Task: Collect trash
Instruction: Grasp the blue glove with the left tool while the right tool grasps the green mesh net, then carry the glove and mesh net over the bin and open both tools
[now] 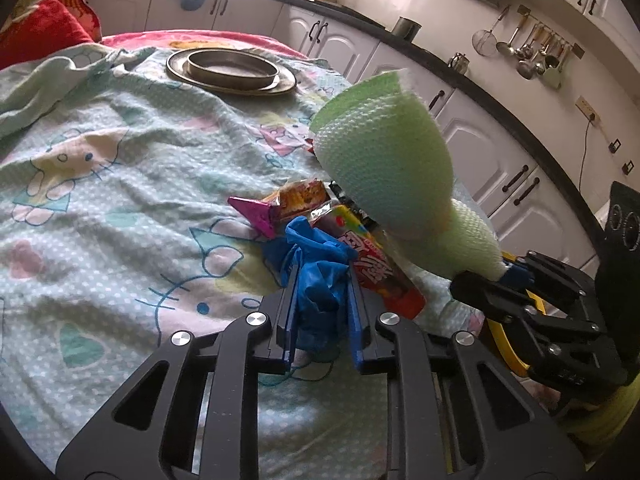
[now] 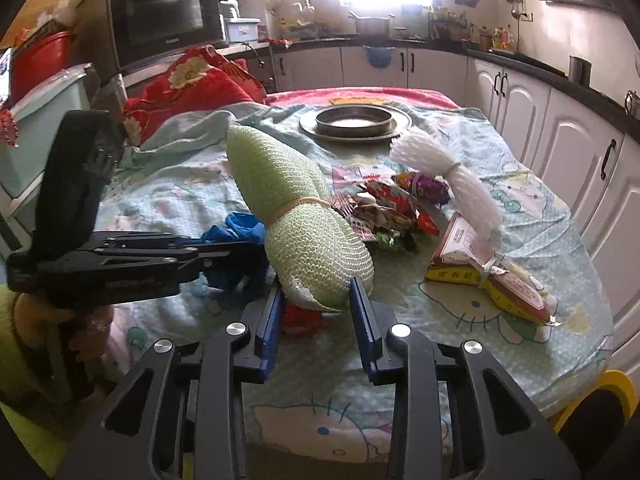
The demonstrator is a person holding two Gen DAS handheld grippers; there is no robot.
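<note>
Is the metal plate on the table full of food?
No, the metal plate holds only an empty metal ring dish, with no food in it.

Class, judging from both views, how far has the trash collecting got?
Done: nothing visibly collected yet. In hand: the left gripper is shut on the blue glove; the right gripper grips the green mesh sleeve. Left: the snack wrappers, white mesh bundle and yellow packet remain on the table.

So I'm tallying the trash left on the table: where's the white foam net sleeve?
In the right wrist view the white foam net sleeve lies on the right side of the table, just past the metal dish, draped over the yellow snack packet, beside the wrapper pile.
</note>
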